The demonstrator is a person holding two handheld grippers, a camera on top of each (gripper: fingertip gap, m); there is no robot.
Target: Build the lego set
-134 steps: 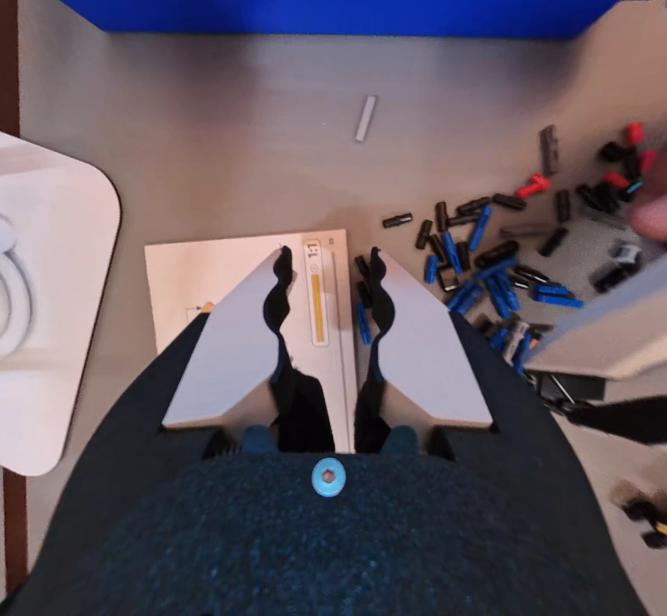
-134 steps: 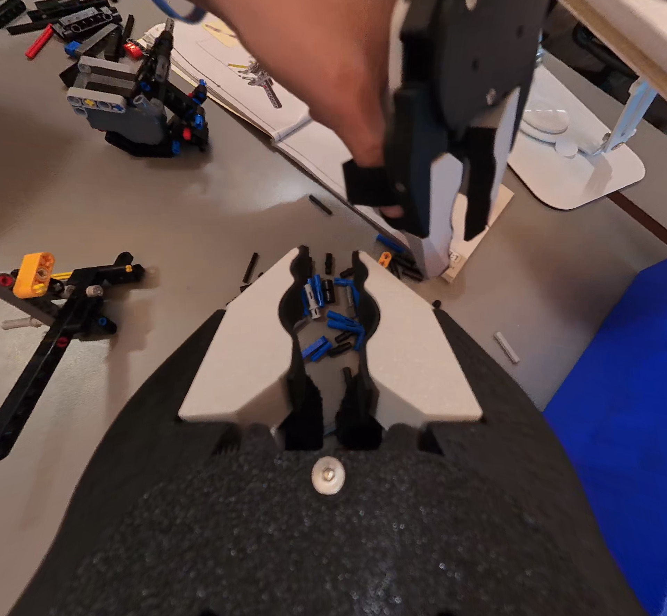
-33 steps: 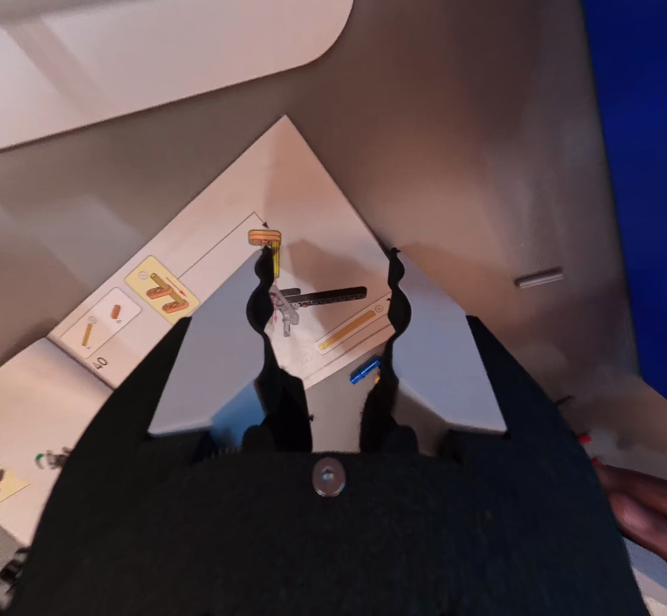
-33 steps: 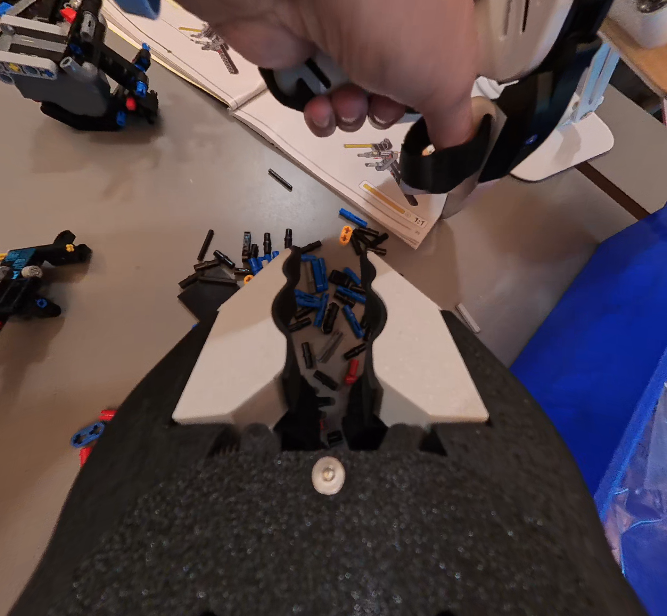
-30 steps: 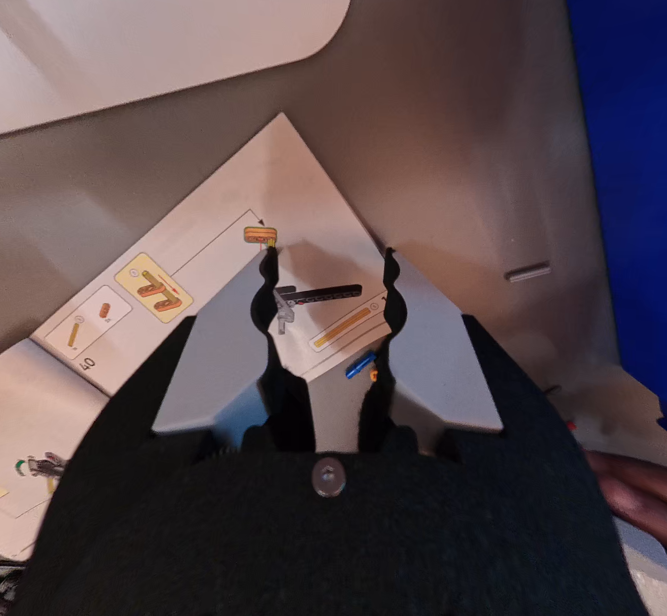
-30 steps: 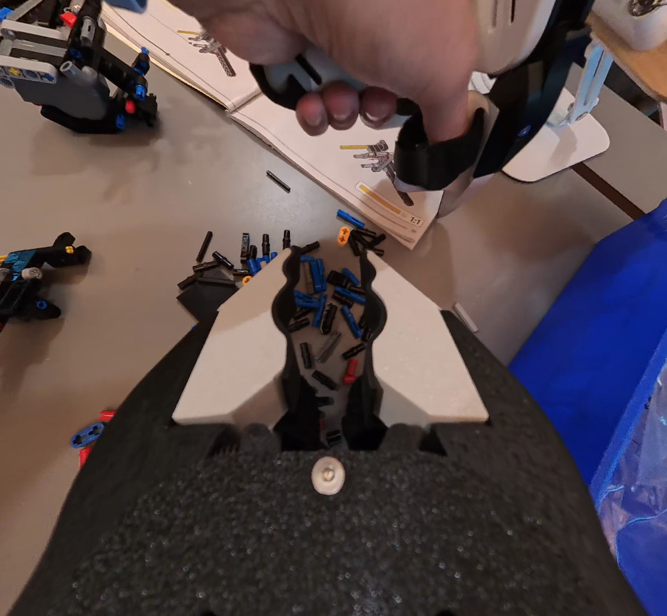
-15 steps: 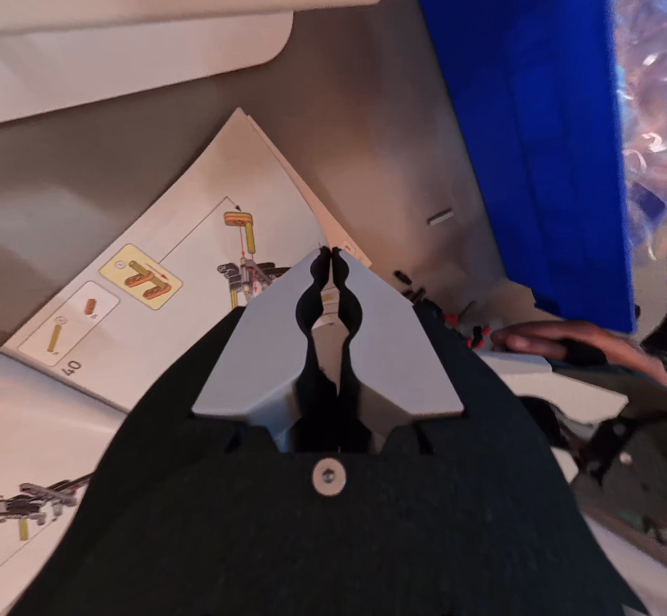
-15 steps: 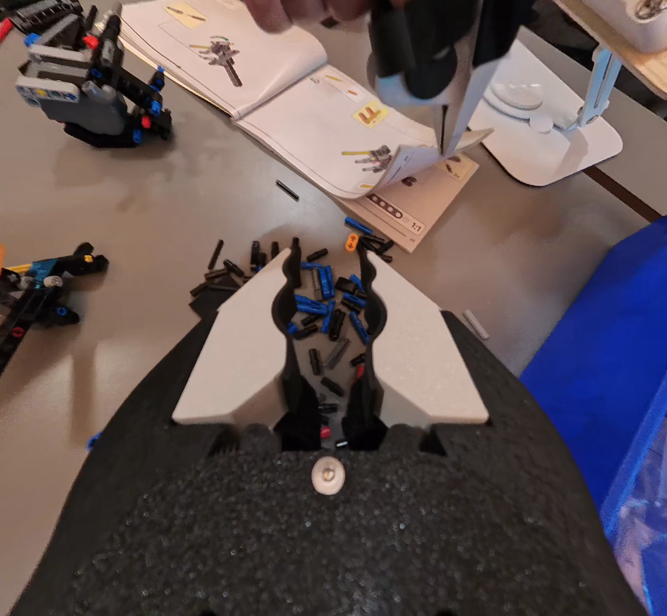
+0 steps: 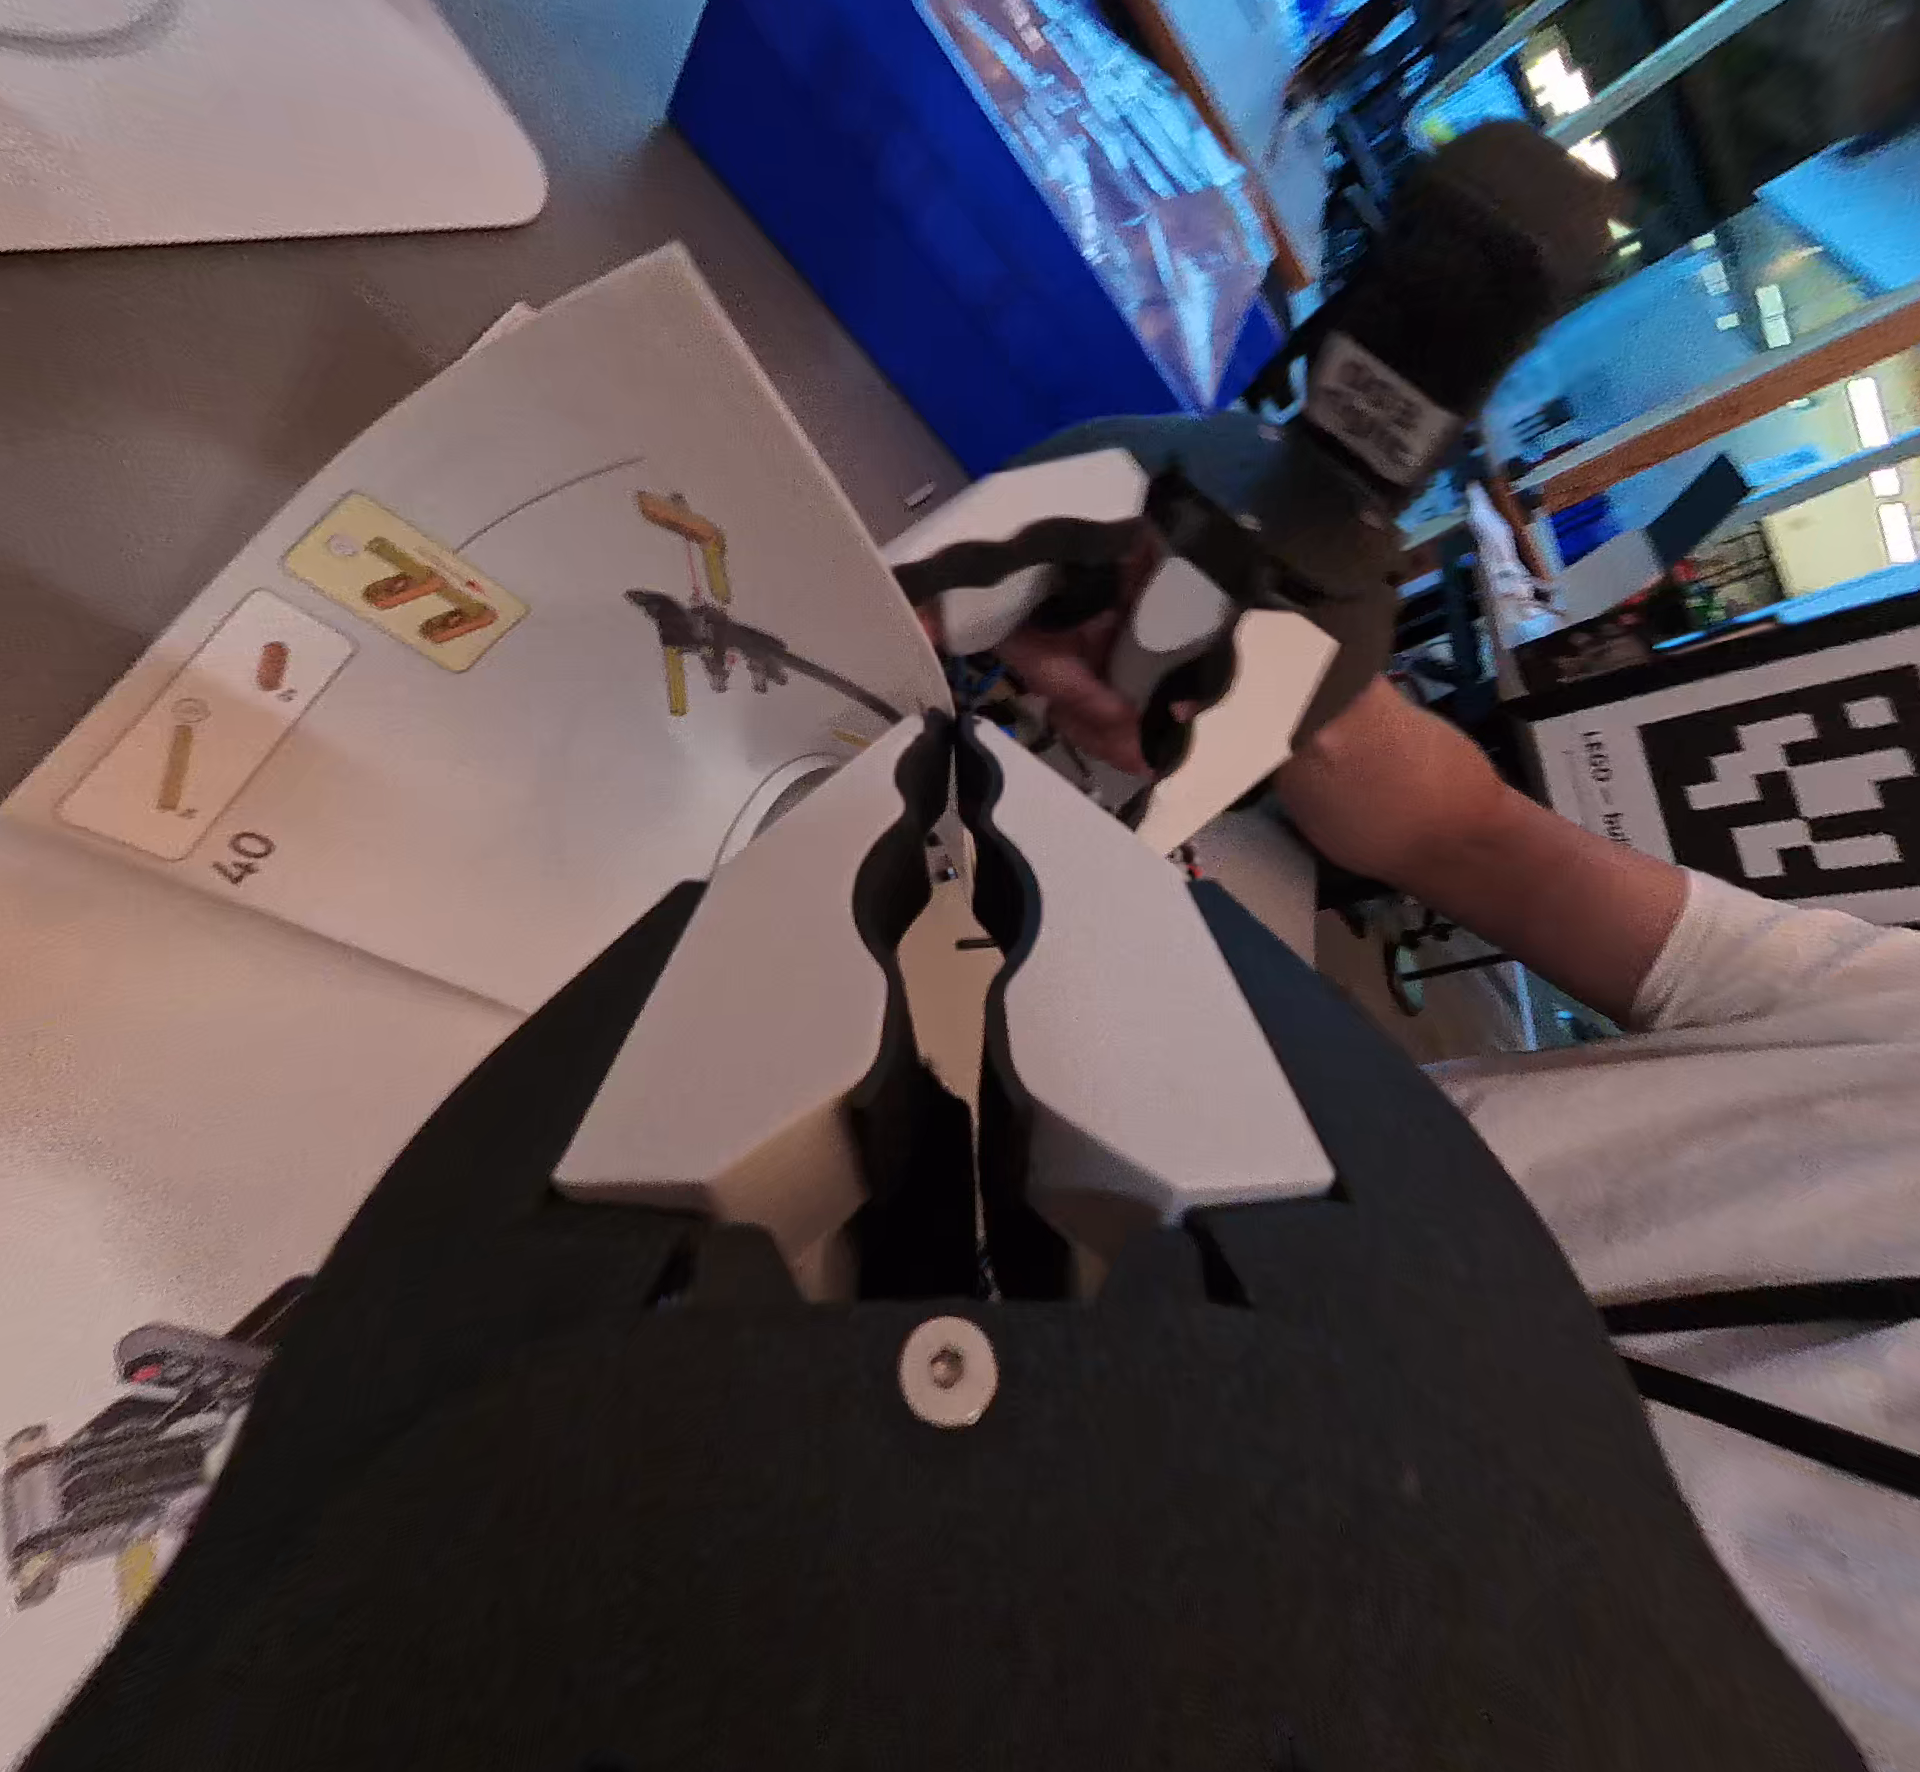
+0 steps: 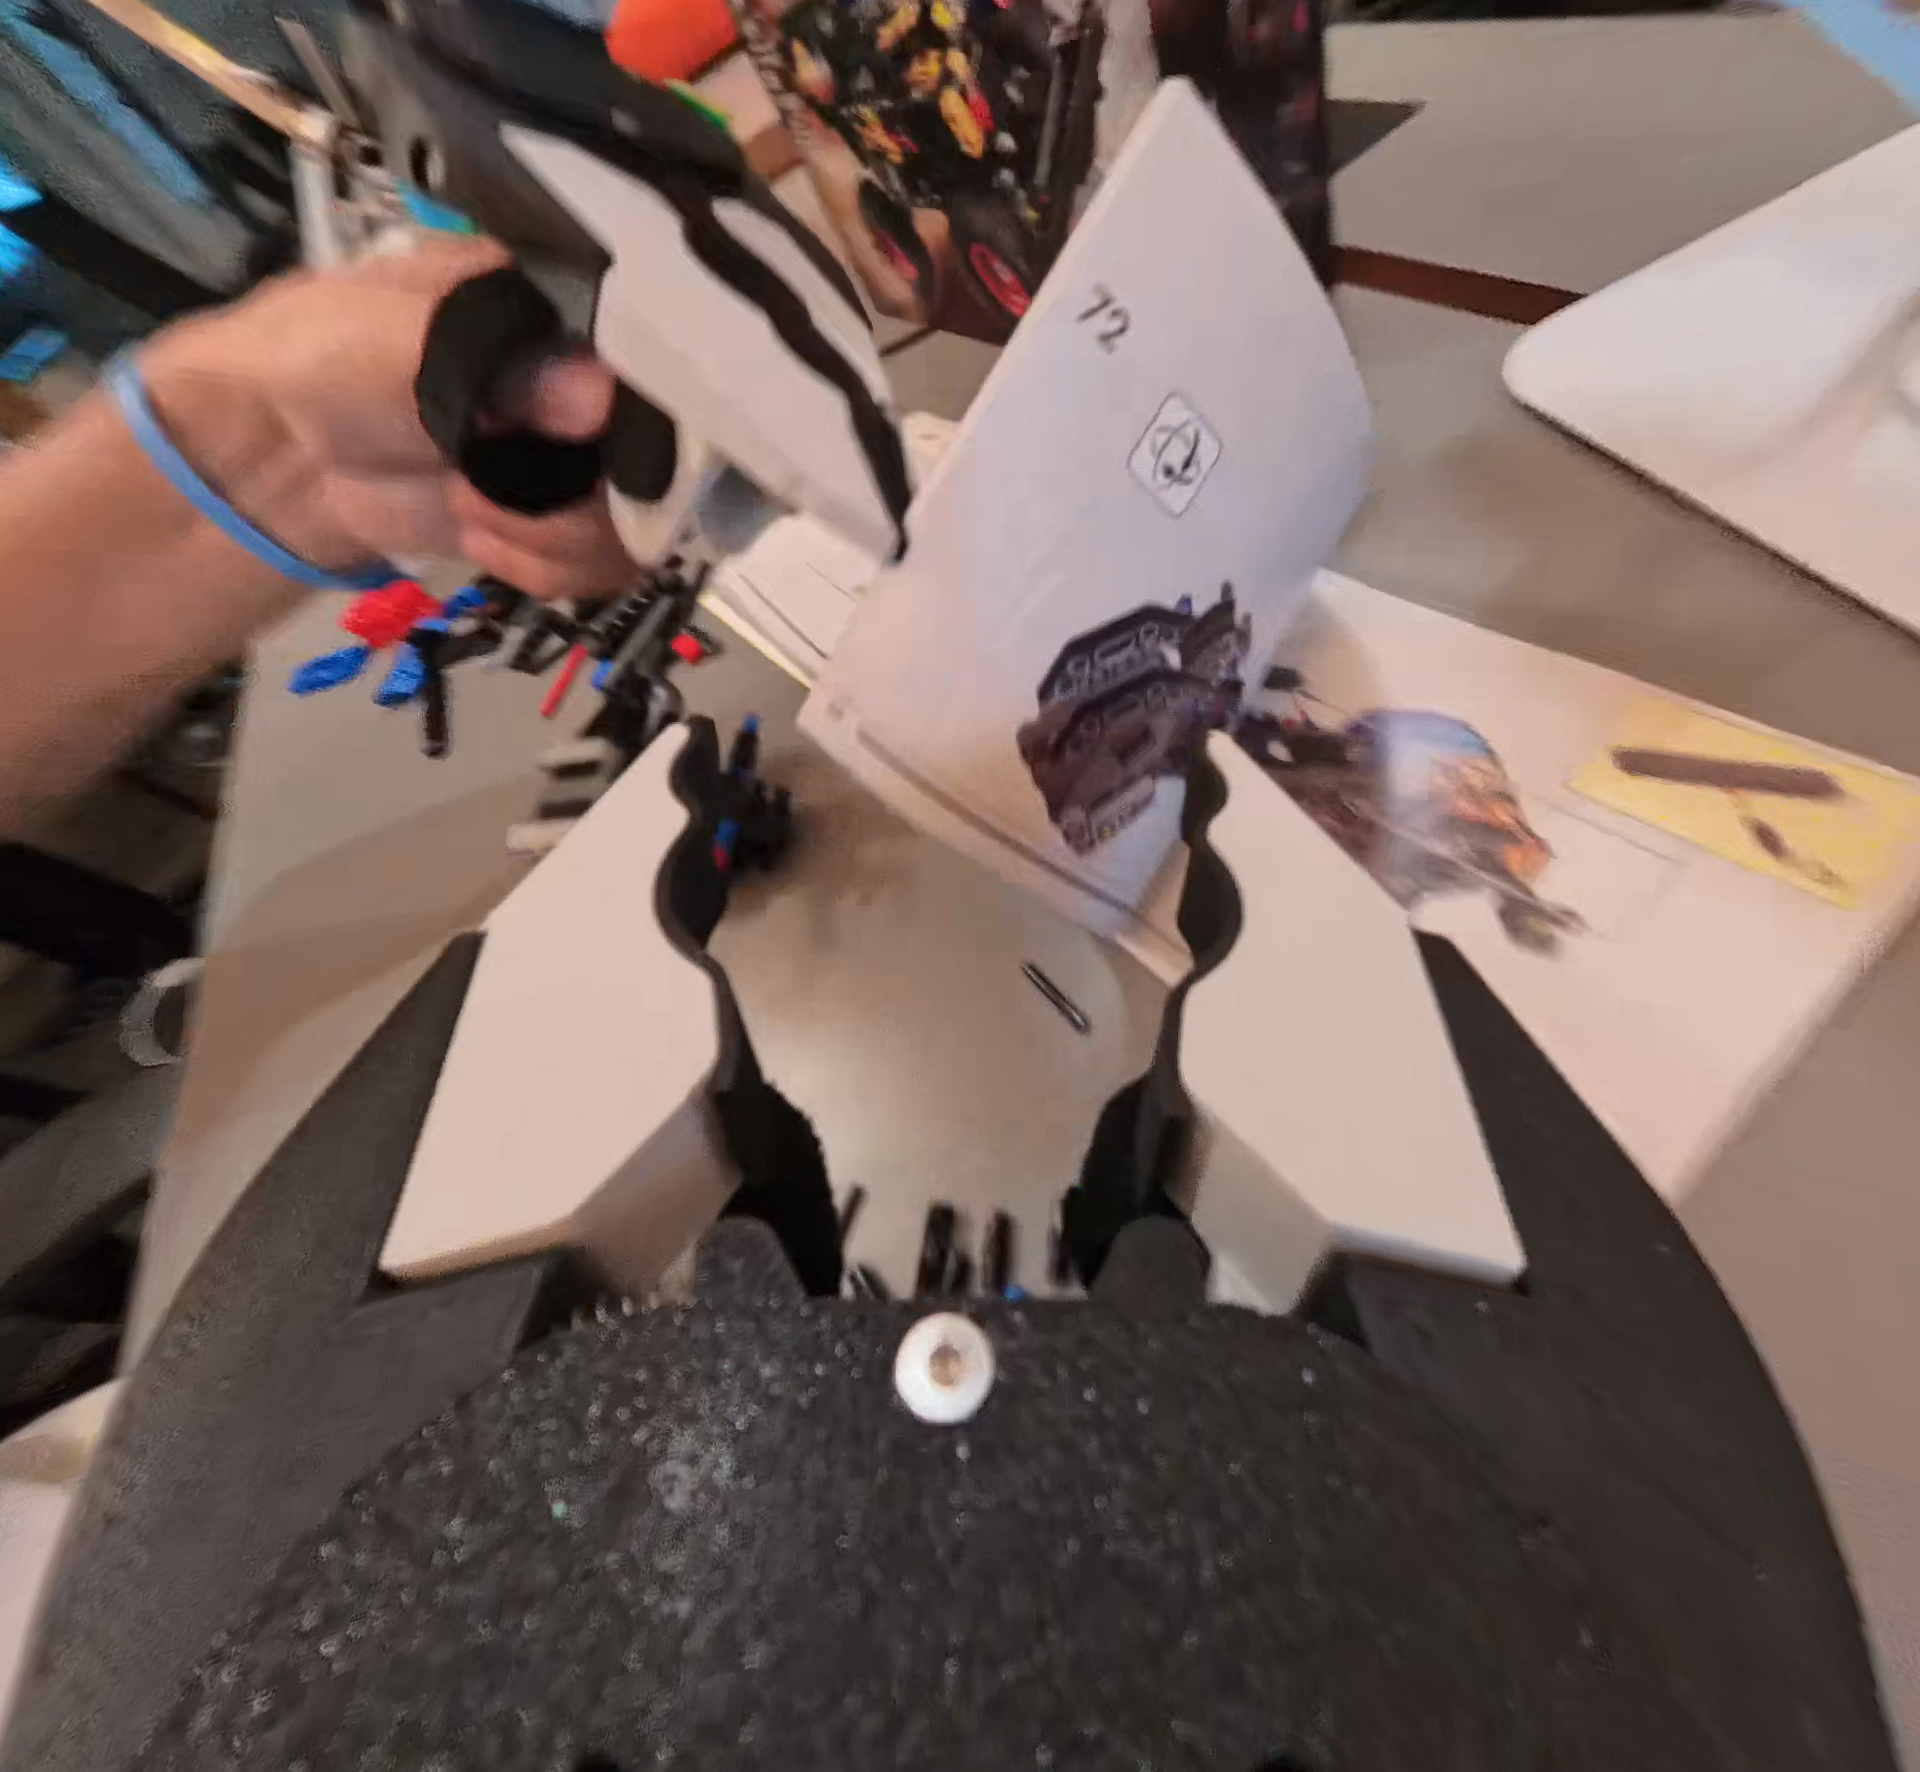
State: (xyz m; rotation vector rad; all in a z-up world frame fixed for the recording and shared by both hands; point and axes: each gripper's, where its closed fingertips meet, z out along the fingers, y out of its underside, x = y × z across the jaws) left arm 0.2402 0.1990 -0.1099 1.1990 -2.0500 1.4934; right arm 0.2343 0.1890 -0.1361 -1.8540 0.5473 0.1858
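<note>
Instruction booklet (image 10: 1621,901) lies open on grey table (image 10: 1558,195), one page (image 10: 1122,517) lifted, free edge up. Left gripper (image 9: 954,735) pinches that page's edge; right gripper (image 10: 940,787) wide, empty, over small black lego piece (image 10: 750,803).

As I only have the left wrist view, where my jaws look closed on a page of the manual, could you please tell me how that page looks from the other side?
Observer: In the right wrist view, the left gripper pinches the page at its edge; the page stands up, curved, off the open booklet.
Operator: Thank you. Is the right gripper carrying anything?
Observer: No. The right gripper is open and empty above the table; a thin black pin lies on the table between its jaws.
Operator: And where is the model?
Observer: A partly built black model sits just below the left hand.
</note>
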